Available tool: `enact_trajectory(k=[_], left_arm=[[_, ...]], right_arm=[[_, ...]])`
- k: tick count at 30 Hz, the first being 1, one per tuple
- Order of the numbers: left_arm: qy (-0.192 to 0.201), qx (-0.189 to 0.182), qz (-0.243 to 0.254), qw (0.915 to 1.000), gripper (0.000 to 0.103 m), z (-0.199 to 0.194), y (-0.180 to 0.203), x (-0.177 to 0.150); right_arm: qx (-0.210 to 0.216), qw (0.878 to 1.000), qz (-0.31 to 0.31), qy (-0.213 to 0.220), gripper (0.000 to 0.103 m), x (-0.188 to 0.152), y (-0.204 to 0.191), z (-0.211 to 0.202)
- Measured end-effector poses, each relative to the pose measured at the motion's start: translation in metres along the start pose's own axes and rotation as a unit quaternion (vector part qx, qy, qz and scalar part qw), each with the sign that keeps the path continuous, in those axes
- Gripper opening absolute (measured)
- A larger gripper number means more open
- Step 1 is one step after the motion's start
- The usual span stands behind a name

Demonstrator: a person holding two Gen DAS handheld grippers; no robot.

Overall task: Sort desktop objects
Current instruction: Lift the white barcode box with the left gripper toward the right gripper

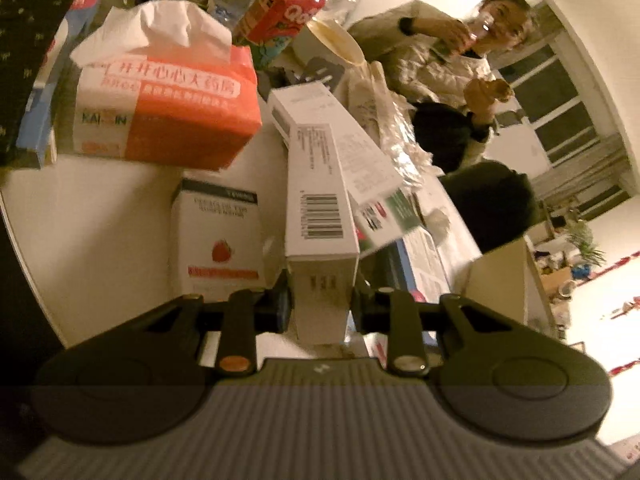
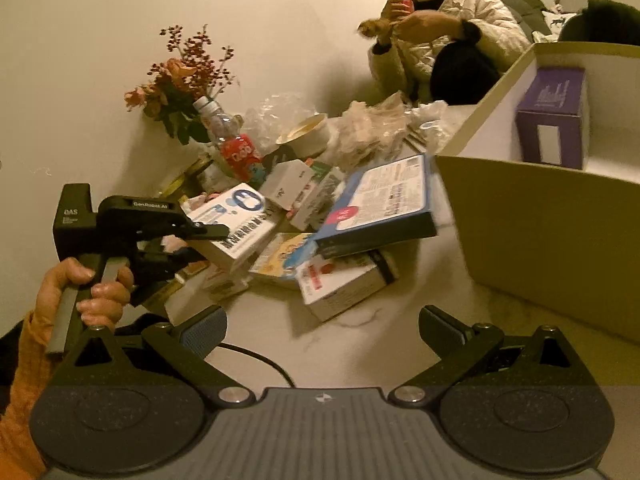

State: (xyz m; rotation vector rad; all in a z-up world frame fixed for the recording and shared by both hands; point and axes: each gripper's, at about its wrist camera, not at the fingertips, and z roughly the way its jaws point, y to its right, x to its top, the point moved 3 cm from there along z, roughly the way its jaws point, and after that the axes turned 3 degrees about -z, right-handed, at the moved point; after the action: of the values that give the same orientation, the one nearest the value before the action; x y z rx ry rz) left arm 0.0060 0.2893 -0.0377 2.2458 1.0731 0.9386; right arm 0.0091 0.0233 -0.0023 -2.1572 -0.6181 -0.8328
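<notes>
Left gripper point(image 1: 320, 300): jaws clenched on white barcode carton point(image 1: 320, 216), tilted, at pile's 9 o'clock edge. Right gripper point(image 2: 322, 334): jaws released, empty, over table point(image 2: 360, 352). Advice: keep firm squeeze, lift clear, carry toward storage box point(image 2: 540, 216) at 2 o'clock.

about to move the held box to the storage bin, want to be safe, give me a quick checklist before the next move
1. Left tool shut on the white barcode box: ok.
2. Box clear of the strawberry box beside it: cannot tell.
3. Right tool open and empty: ok.
4. Room in the cardboard bin beside the purple box: ok.
5. Seated person away from the bin: ok.
</notes>
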Motion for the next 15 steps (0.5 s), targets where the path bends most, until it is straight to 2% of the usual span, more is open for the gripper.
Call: enact_trajectory(k=[7,15], left_arm=[[-0.027,-0.034,0.013,0.999,0.026,-0.012,0.004,-0.009],[-0.063,-0.081,0.012,0.9946,0.026,-0.011,0.011,-0.028]], right_arm=[[0.024,1.0,0.006,-0.003,0.103,0.002,-0.012,0.008],[0.058,0.997,0.044,-0.009,0.103,-0.002,-0.017,0.021]])
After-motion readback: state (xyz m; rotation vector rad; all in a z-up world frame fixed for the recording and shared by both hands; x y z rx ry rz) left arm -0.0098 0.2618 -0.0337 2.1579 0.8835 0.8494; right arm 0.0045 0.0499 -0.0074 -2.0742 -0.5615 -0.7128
